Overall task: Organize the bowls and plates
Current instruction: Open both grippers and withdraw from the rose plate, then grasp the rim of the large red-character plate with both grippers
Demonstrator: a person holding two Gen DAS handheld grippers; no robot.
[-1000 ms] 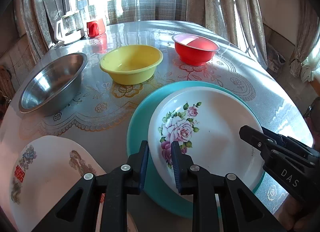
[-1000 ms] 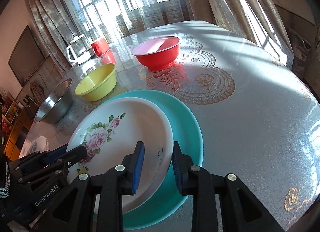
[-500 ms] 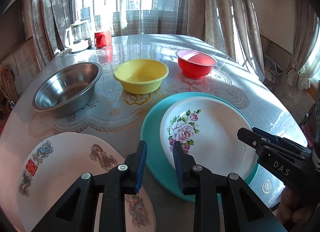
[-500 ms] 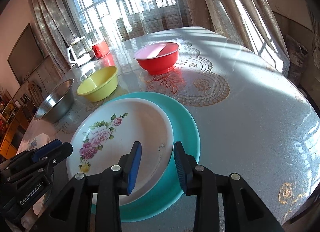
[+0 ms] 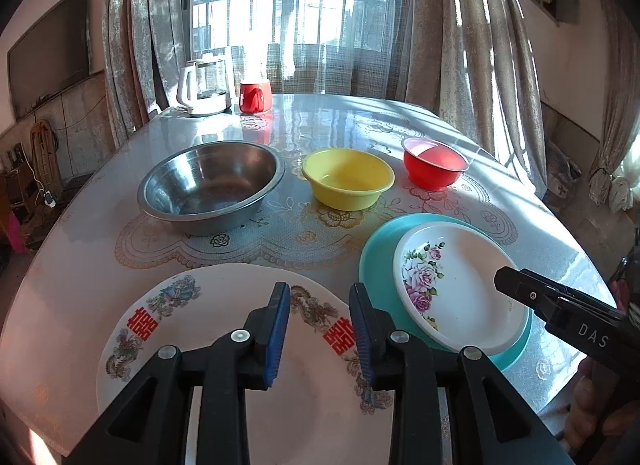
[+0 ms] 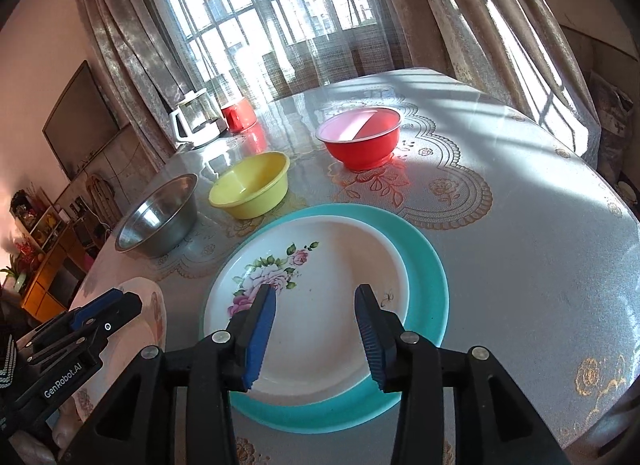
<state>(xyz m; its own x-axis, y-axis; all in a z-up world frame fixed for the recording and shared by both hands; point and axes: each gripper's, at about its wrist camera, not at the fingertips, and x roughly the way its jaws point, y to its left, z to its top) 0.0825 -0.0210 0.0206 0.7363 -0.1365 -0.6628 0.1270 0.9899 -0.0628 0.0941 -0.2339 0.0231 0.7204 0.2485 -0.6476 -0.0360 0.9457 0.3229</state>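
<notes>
A white rose-patterned plate (image 6: 324,297) lies on a larger teal plate (image 6: 428,281) near the table's front. My right gripper (image 6: 314,305) hovers over the rose plate's near half, its jaws opening, nothing between them. In the left wrist view, my left gripper (image 5: 318,305) hangs over a white plate with red characters and dragons (image 5: 200,329), jaws opening and empty. The rose plate (image 5: 460,277) and teal plate (image 5: 376,249) sit to its right. A steel bowl (image 5: 212,185), a yellow bowl (image 5: 348,177) and a red bowl (image 5: 434,163) stand in a row behind.
A white kettle (image 5: 204,85) and a red mug (image 5: 255,97) stand at the table's far edge by the curtained window. The round table (image 6: 540,225) has a lace-patterned cover. A cabinet and shelves stand off to the left.
Both grippers let go of the rose plate, which now rests on the teal plate. The left gripper moved left over the dragon plate. Both pulled back and opened wider.
</notes>
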